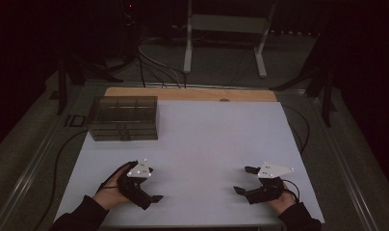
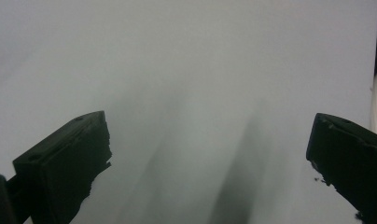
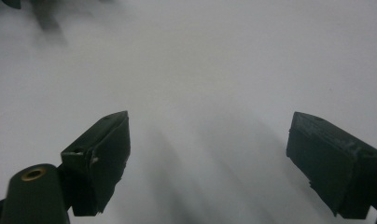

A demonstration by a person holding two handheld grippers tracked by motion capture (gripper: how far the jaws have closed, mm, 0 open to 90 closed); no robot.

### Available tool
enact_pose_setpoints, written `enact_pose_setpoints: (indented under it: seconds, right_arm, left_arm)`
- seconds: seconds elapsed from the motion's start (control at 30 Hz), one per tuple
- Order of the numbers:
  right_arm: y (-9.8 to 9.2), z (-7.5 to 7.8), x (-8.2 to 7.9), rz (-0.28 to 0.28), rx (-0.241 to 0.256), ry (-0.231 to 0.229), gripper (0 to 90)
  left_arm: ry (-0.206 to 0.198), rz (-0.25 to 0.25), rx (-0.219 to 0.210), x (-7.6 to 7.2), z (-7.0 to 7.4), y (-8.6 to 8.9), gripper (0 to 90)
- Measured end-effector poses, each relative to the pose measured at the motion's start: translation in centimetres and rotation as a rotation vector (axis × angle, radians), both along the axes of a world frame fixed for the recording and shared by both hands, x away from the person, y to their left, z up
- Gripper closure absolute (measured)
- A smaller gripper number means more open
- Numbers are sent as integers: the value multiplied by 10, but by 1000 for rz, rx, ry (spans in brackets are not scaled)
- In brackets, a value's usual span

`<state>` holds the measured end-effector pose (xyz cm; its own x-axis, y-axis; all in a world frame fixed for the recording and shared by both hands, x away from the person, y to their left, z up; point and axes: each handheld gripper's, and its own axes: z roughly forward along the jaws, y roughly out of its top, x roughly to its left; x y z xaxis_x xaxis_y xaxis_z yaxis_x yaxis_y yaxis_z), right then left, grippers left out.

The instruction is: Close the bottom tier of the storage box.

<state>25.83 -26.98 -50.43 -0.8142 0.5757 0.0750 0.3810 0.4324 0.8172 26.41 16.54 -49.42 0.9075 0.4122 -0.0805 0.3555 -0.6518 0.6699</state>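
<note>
High view, white rectangular tabletop with a wooden strip along its far edge, clear plastic compartment box at the far left corner, left gripper near the front left edge, jaws spread and empty, right gripper near the front right edge, jaws likewise apart.

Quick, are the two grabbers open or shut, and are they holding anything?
Left gripper: open, holding nothing, over the white table.
Right gripper: open, holding nothing, over the same table.
</note>
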Motion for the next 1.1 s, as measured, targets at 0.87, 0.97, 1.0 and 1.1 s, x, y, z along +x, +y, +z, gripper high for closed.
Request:
enact_pose_setpoints:
  seconds: [0.87, 0.97, 1.0, 1.1]
  right_arm:
    - [0, 0, 0, 0, -2, 4, 137]
    - [0, -1, 0, 1, -3, 5, 137]
    - [0, -1, 0, 1, -3, 5, 137]
    - [0, 0, 0, 1, -5, 3, 137]
  left_arm:
    - [20, 6, 16, -16, -5, 43, 1]
    - [25, 4, 19, -17, -5, 49, 1]
    - [25, 8, 19, -18, -5, 51, 2]
    - [30, 16, 12, -19, -5, 56, 1]
